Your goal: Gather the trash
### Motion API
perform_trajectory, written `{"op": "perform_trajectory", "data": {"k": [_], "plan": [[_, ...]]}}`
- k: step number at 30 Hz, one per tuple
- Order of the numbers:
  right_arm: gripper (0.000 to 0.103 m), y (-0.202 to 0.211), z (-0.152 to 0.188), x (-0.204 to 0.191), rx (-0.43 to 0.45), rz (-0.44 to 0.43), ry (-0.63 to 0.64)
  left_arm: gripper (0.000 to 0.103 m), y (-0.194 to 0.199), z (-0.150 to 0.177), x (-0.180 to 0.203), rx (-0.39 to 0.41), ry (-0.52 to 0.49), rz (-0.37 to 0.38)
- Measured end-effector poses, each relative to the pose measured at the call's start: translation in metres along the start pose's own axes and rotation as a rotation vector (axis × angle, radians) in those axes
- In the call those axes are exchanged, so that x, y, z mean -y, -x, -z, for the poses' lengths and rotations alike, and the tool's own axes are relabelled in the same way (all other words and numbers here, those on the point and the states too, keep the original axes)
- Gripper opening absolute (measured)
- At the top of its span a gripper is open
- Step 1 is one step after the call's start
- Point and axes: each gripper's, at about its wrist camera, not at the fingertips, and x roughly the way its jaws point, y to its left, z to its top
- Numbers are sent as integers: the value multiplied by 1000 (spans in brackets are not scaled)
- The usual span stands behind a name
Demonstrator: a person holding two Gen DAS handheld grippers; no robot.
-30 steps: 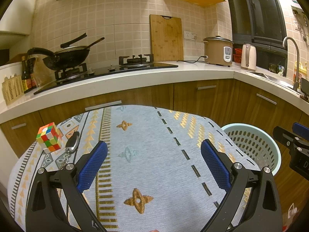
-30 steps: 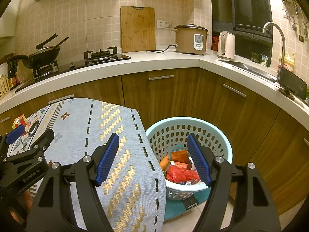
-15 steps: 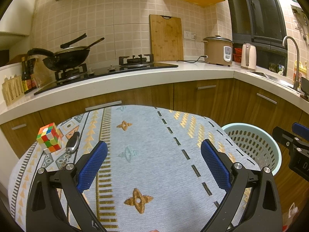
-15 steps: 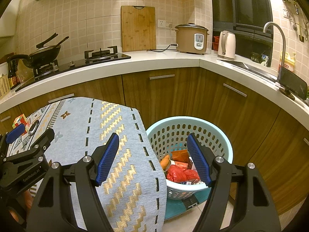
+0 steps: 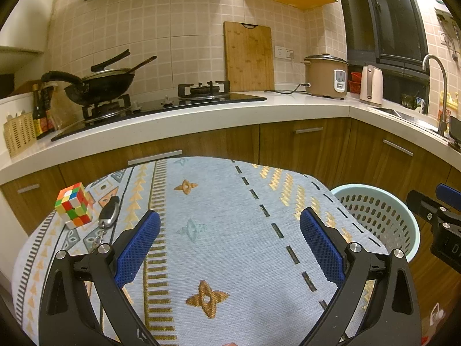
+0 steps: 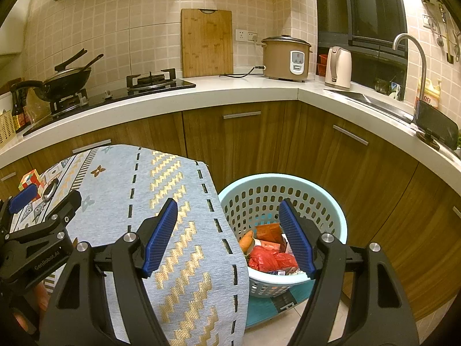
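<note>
Trash [image 6: 269, 255] lies in the pale blue basket [image 6: 331, 199] on the floor, just off the desk [image 5: 230, 230] edge at 3 o'clock. The cloth-covered desk carries a puzzle cube [image 5: 74, 208] and key fob [image 5: 109, 212] at 10 o'clock. Left gripper [image 5: 229, 245] hangs spread wide, holding nothing; right gripper [image 6: 227, 235] likewise gapes over the desk edge and basket.

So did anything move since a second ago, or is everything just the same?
Nothing visibly changed. The left gripper and right gripper hang open and empty in the same spots. The basket holds the same trash, and the puzzle cube and key fob lie where they were.
</note>
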Motion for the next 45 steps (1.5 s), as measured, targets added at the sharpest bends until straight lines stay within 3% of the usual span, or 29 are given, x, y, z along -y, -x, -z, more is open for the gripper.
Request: {"op": "perform_trajectory", "data": {"k": [26,30,35,41,45], "plan": [[69,10,-3,-6,18,-1,1,95,9,-4,-5,34,31,-34],[69,19,-8,-7,33,-3,2,95,28,-12,-7,100,35,-129],[69,32,-14,-7,54,-9,-15,95,54,-26,-7,106,13,-146],[69,46,-14,-9,71,-21,-20,96,67,-24,-16,37,33,-91],[69,57,-14,-12,88,-32,-15,96,82,-20,-20,55,27,-123]]}}
